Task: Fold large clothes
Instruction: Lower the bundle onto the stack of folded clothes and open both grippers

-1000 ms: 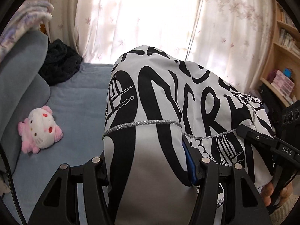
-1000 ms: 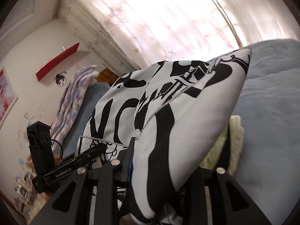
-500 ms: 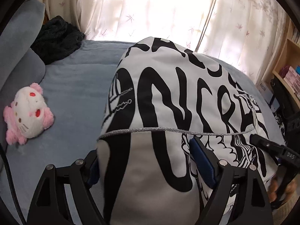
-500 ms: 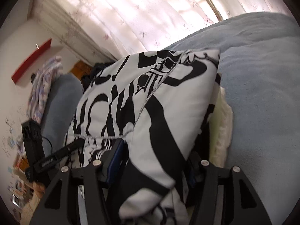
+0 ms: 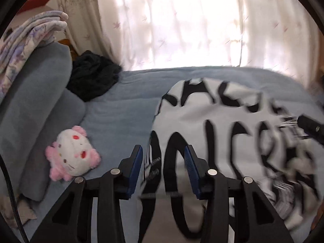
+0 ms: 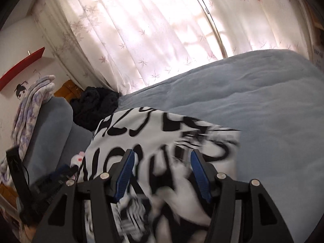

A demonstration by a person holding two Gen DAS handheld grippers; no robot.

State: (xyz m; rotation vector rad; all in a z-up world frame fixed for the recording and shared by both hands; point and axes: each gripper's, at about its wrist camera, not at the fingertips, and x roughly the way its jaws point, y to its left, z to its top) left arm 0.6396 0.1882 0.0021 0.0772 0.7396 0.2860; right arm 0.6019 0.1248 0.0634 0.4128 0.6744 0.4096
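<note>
A white garment with large black lettering (image 5: 232, 133) lies on the blue bed (image 5: 125, 109); it also shows in the right wrist view (image 6: 162, 141). My left gripper (image 5: 163, 154) is open, its blue-padded fingers apart above the garment's left edge, holding nothing. My right gripper (image 6: 161, 158) is open too, its fingers spread above the garment's near right part, with loose blurred cloth below them. The right gripper's tip (image 5: 309, 127) shows at the right in the left wrist view.
A pink and white plush toy (image 5: 71, 156) lies left of the garment. A dark knit bundle (image 5: 93, 77) sits at the bed's far left corner. Grey cushions (image 5: 38, 105) with a floral blanket (image 5: 26, 38) stand left. Curtains (image 6: 162, 30) hang behind.
Both grippers have opened and let go of the garment. It has dropped flat onto the bed, and both grippers have risen and pulled back.
</note>
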